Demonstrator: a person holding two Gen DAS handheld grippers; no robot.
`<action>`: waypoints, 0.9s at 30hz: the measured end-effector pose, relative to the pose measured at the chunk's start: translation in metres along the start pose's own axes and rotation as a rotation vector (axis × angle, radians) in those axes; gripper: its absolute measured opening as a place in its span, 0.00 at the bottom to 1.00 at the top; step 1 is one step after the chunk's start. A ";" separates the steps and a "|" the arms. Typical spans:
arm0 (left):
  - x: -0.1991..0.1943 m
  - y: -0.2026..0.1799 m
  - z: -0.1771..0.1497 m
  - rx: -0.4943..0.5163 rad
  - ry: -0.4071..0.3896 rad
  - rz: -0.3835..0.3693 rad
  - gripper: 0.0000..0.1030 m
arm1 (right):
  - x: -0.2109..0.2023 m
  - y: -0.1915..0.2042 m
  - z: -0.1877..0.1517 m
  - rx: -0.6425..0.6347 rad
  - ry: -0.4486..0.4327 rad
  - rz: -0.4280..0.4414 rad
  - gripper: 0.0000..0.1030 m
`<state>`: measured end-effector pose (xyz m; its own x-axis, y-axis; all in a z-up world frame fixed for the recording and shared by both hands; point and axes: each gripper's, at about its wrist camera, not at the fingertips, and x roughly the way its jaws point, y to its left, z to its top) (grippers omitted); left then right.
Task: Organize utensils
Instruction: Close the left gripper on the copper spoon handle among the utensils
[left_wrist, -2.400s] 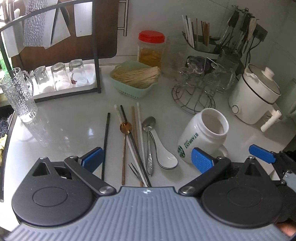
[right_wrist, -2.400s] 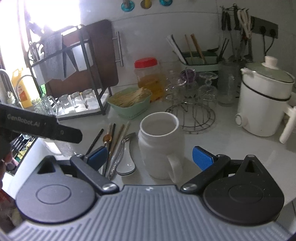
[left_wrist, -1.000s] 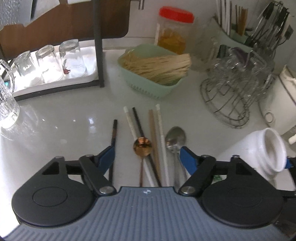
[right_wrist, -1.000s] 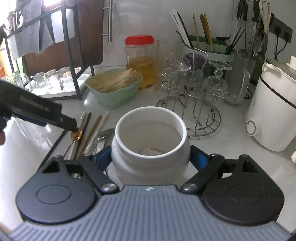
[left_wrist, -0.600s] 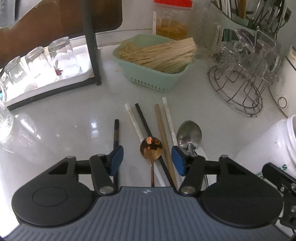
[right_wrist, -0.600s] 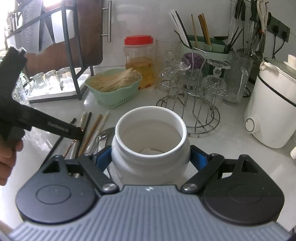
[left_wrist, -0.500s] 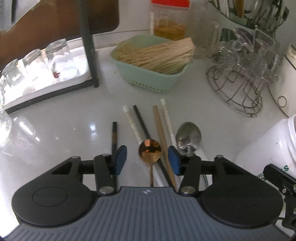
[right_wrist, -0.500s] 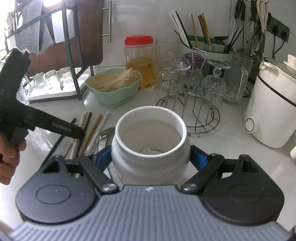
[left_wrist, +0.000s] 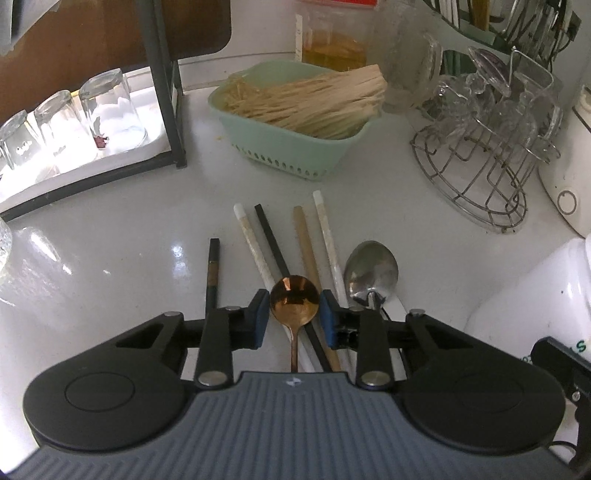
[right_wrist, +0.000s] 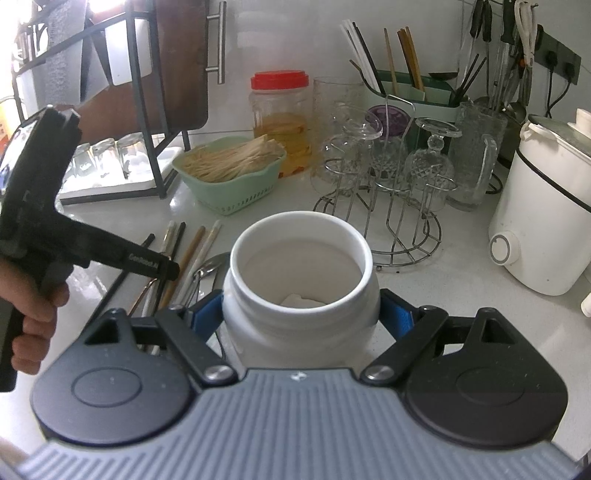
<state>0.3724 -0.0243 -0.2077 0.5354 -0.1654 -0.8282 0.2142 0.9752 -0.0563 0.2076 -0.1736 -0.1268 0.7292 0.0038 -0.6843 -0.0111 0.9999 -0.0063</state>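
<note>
A copper spoon (left_wrist: 294, 301) lies on the white counter among several chopsticks (left_wrist: 255, 243), with a steel spoon (left_wrist: 371, 269) just to its right. My left gripper (left_wrist: 294, 317) is low over the pile. Its jaws are closing, with the copper spoon's bowl between the blue pads (left_wrist: 260, 319), which stand close on either side. The right gripper (right_wrist: 301, 317) is shut on the white mug (right_wrist: 295, 336), which stands upright to the right of the utensils. From the right wrist, the left gripper (right_wrist: 162, 267) and the hand (right_wrist: 33, 321) holding it show at the left.
A green basket of thin sticks (left_wrist: 295, 122) sits behind the utensils. To its right stands a wire rack of glasses (left_wrist: 480, 177). Upturned glasses on a tray (left_wrist: 74, 125) are at the back left. A white cooker (right_wrist: 543, 214) and a utensil holder (right_wrist: 413, 92) stand at the right.
The left gripper came down over the utensils and its jaws narrowed from wide apart to just outside the copper spoon's bowl. The right gripper and mug stayed put.
</note>
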 end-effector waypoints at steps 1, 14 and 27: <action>0.000 0.000 0.000 -0.002 -0.003 0.005 0.33 | 0.000 0.000 0.000 -0.001 0.000 -0.001 0.87; -0.023 0.006 -0.009 -0.003 -0.014 -0.005 0.33 | -0.004 0.009 -0.004 0.007 -0.006 -0.020 0.87; -0.082 0.008 -0.015 0.000 -0.089 -0.056 0.33 | -0.006 0.020 -0.005 0.021 -0.006 -0.030 0.87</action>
<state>0.3182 -0.0012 -0.1483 0.5933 -0.2318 -0.7709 0.2460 0.9640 -0.1005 0.1997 -0.1537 -0.1263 0.7333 -0.0266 -0.6794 0.0258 0.9996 -0.0114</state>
